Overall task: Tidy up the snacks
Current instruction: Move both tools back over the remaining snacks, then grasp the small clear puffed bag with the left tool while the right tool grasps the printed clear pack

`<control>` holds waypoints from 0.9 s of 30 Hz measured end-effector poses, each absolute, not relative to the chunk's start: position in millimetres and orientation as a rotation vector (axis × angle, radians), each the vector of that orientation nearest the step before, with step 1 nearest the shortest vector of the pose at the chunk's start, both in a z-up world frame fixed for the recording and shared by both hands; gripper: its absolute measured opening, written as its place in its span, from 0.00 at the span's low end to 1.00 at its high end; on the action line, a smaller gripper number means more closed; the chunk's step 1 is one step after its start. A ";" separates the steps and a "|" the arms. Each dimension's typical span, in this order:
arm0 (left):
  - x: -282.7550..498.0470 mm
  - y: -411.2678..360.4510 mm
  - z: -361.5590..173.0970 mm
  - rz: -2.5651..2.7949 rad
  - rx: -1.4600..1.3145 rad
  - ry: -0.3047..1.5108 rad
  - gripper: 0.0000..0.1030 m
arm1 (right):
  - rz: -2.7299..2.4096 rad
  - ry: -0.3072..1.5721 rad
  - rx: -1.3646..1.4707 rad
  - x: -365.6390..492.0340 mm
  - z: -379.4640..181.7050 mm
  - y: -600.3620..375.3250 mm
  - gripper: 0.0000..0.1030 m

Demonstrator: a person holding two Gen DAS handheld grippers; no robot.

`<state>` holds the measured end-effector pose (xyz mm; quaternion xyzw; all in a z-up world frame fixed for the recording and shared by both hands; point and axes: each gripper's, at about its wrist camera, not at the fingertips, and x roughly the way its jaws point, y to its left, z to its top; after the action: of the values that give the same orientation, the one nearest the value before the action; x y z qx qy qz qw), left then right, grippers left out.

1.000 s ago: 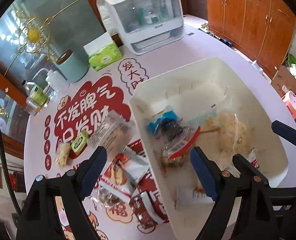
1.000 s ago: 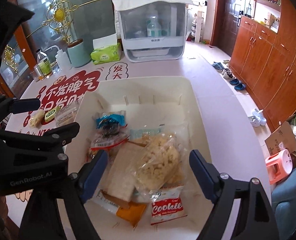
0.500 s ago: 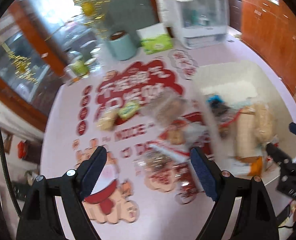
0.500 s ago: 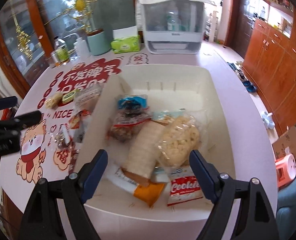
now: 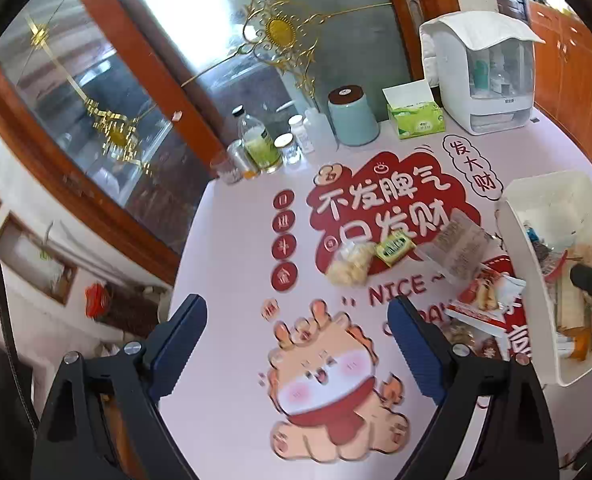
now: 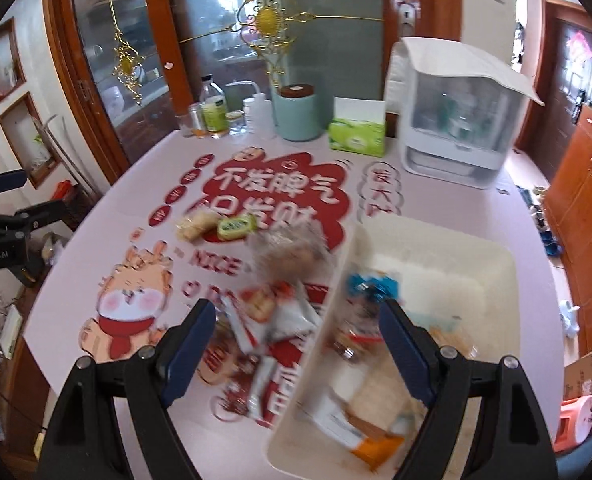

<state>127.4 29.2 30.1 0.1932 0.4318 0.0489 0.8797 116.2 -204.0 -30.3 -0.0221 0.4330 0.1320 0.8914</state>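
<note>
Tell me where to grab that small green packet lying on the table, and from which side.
Grip the small green packet across its short width, coming straight down from above with the left gripper, which is open. It lies flat and long, with a pale snack bag close at one end, so avoid pinching it lengthwise.

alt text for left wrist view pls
The open, empty left gripper hovers over a pink table printed with a cartoon dragon. Loose snack packets lie ahead to its right beside a white bin already holding snacks; jars and a tissue box line the far edge.
</note>
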 end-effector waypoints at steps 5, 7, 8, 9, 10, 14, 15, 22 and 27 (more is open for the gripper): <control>177.4 37.1 29.3 0.026 0.501 0.880 0.90 | 0.283 0.949 0.045 160.0 -14.3 -182.3 0.82; 203.6 41.0 20.9 -0.015 0.513 0.889 0.90 | 0.264 0.982 0.096 178.8 -13.2 -176.0 0.82; 213.6 41.5 17.0 -0.035 0.511 0.899 0.90 | 0.246 1.001 0.121 188.2 -14.0 -173.6 0.82; 225.2 43.2 10.5 -0.065 0.504 0.915 0.90 | 0.217 1.028 0.151 201.7 -17.5 -170.2 0.82; 237.4 45.2 1.3 -0.095 0.498 0.933 0.90 | 0.198 1.047 0.170 210.7 -20.8 -168.1 0.82; 279.2 49.8 -49.2 -0.190 0.494 1.003 0.90 | 0.082 1.154 0.260 250.6 -52.1 -160.9 0.82; 285.3 50.2 -61.7 -0.209 0.490 1.017 0.90 | 0.061 1.177 0.284 257.3 -60.7 -161.0 0.82; 324.7 62.1 -152.9 -0.321 0.412 1.143 0.90 | -0.147 1.298 0.452 291.0 -130.6 -163.5 0.82; 335.1 64.9 -189.8 -0.377 0.358 1.183 0.90 | -0.257 1.338 0.513 302.8 -163.3 -164.0 0.82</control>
<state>335.1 64.9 -189.8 0.1668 0.5510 -0.1758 0.7985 302.8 -164.0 -163.3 0.2344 0.6113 -0.1173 0.7467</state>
